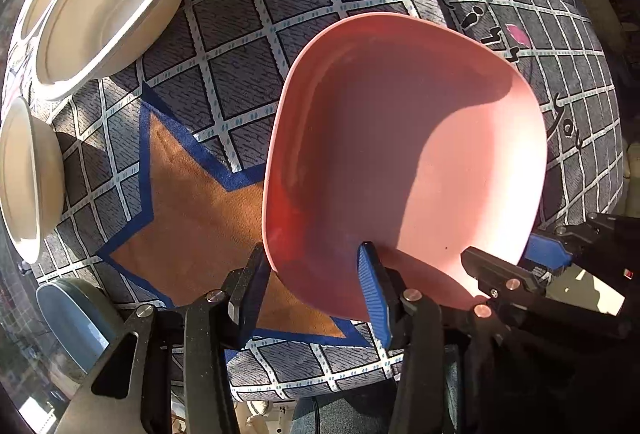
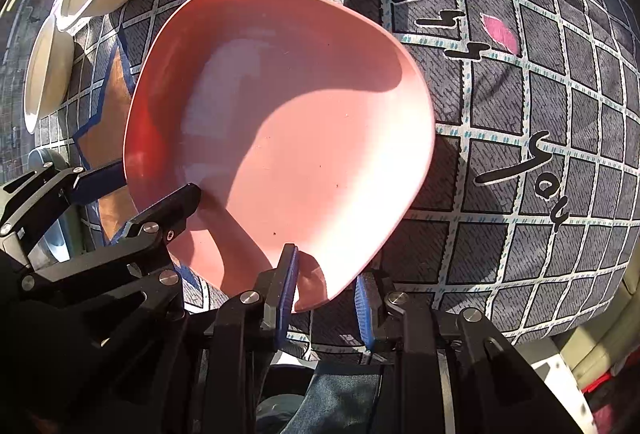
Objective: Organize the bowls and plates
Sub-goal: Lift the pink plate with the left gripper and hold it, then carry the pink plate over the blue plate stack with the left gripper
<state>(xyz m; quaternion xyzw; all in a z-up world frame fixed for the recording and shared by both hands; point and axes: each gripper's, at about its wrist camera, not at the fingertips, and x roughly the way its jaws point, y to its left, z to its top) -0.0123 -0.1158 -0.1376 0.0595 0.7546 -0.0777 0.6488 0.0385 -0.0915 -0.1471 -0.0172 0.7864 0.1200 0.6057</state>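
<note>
A pink square-ish plate hangs tilted above the checked cloth, lit by sun on one half. My left gripper is shut on its near rim, one finger outside the rim and the blue pad on the inner face. In the right wrist view the same plate fills the middle. There my right gripper is shut on the plate's near corner. The left gripper clamps the plate's left edge in that view. In the left wrist view the right gripper shows at the plate's right edge.
Two stacked white bowls stand at the cloth's far left and another white bowl sits nearer. A grey-blue plate lies at the lower left edge. An orange star is printed on the cloth under the plate.
</note>
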